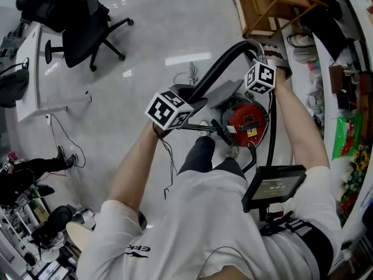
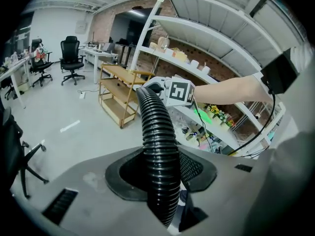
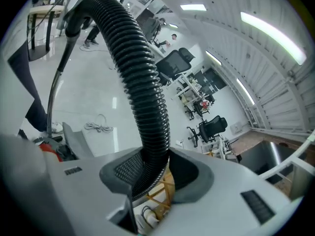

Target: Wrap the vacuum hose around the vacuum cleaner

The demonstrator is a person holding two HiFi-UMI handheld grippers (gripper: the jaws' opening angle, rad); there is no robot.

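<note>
Over red vacuum cleaner (image 1: 247, 121) on floor (image 1: 151, 39): blk ribbed vacuum hose (image 1: 221, 63), arched betw. L gripper (image 2: 160, 181) and R gripper (image 3: 152, 173), jaws of each part-closed, pinching hose.

Black ribbed hose (image 1: 224, 63) arched above red vacuum cleaner (image 1: 247, 121) on floor.

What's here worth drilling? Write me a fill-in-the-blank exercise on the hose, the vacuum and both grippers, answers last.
1. The ribbed vacuum hose is ____ in colour.
2. The vacuum cleaner on the floor has a ____ body.
3. The left gripper and the right gripper are both shut on the ____.

Missing words: black; red; hose
</note>
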